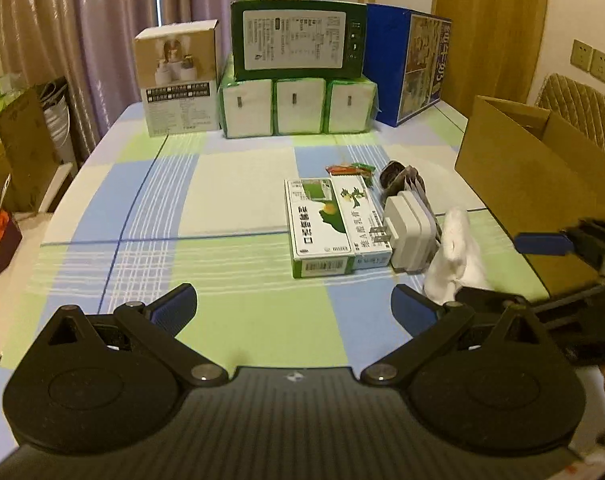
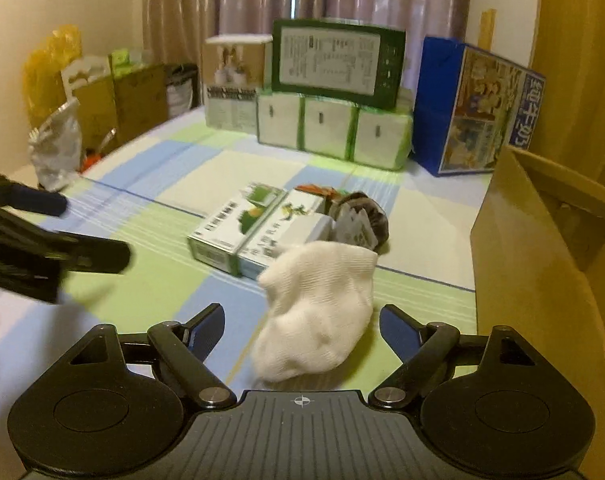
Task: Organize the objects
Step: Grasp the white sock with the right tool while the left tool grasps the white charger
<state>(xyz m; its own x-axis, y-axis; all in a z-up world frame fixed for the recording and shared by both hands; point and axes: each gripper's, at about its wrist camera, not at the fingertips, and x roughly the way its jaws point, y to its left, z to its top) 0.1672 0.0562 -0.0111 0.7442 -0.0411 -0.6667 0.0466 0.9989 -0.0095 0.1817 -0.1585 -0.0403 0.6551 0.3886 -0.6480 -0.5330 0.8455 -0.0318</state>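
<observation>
A white sock [image 2: 318, 312] lies crumpled on the checked tablecloth between the fingers of my right gripper [image 2: 302, 322], which is open and not touching it. Behind the sock are two green-and-white cartons [image 2: 238, 232], side by side, and a dark pouch with paper packets [image 2: 360, 216]. In the left wrist view the cartons [image 1: 322, 228], a white charger [image 1: 408, 236] and the sock [image 1: 458, 256] sit ahead and to the right. My left gripper [image 1: 292, 306] is open, holds nothing and hovers over bare cloth. An orange-and-green snack packet [image 1: 348, 170] lies behind the cartons.
An open cardboard box [image 2: 542, 280] stands at the table's right edge, close to the sock. Stacked boxes and tissue packs [image 1: 298, 80] and a blue box [image 1: 406, 68] line the far edge. Bags and cartons [image 1: 22, 148] crowd the floor on the left.
</observation>
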